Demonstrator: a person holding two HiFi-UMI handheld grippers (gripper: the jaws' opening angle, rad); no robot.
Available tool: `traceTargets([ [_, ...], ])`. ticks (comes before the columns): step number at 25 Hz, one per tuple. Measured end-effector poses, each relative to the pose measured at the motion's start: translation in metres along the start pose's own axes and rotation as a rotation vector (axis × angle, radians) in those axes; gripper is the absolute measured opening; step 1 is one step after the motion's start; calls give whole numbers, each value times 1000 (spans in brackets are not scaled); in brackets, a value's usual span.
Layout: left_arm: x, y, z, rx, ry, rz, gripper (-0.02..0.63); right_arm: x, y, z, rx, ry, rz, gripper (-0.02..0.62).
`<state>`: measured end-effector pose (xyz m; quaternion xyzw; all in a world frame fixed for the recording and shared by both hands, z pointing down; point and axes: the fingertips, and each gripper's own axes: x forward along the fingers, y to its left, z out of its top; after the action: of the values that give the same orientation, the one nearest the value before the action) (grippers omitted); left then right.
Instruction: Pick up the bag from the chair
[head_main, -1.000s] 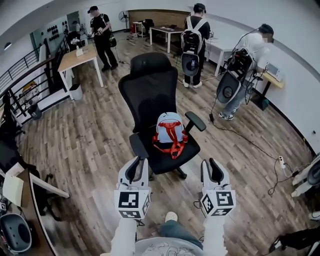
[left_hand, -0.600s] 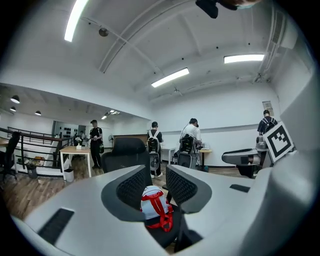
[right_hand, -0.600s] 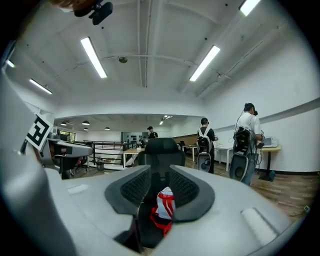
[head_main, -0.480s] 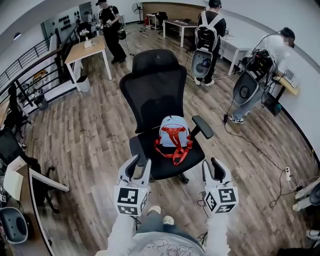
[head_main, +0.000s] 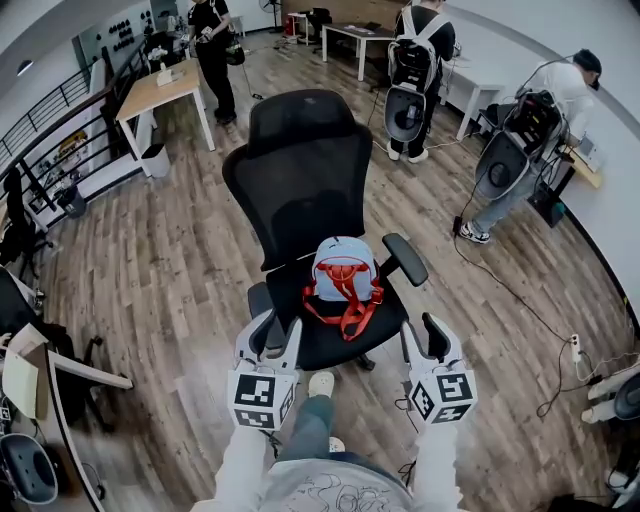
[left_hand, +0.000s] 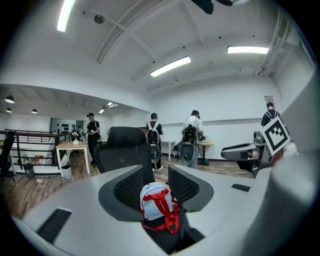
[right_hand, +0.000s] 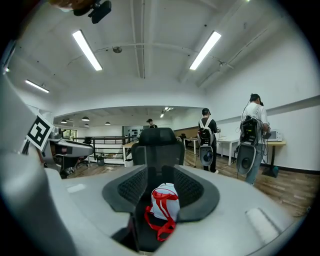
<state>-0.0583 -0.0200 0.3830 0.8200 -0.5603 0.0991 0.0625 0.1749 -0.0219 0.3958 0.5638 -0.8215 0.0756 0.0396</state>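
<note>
Sitting upright on the chair (head_main: 300, 190), the bag (head_main: 343, 285) lies ahead, midway between left claw (head_main: 272, 335) and right claw (head_main: 425, 335); both just opened wide, nothing held.

One black office chair (head_main: 300, 190), one bag (head_main: 343, 275), two grippers, the left gripper (head_main: 275, 332) and the right gripper (head_main: 425, 337), and three other people (head_main: 212, 40) (head_main: 420, 50) (head_main: 545, 130)

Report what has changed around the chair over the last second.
Left gripper and right gripper have moved forward, up to the front of the black mesh office chair, their fingers opening with nothing between them yet. The pale blue backpack with red straps stays untouched on the seat.
</note>
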Motion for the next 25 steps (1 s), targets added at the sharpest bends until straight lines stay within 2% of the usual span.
traceTargets([
  [6,65,24,-8,18,17,-55,146,68,-17,-8,-24,13,23,183],
  [9,95,44,-23,47,61,-68,145,102,-24,-14,-28,19,33,183],
  [14,145,75,-42,48,110,-93,150,156,-31,-23,-48,46,68,193],
  [19,182,90,-60,88,137,-116,165,192,-40,-49,-45,84,117,224],
  [25,216,100,-91,100,205,-155,169,223,-55,-75,-43,142,145,224],
])
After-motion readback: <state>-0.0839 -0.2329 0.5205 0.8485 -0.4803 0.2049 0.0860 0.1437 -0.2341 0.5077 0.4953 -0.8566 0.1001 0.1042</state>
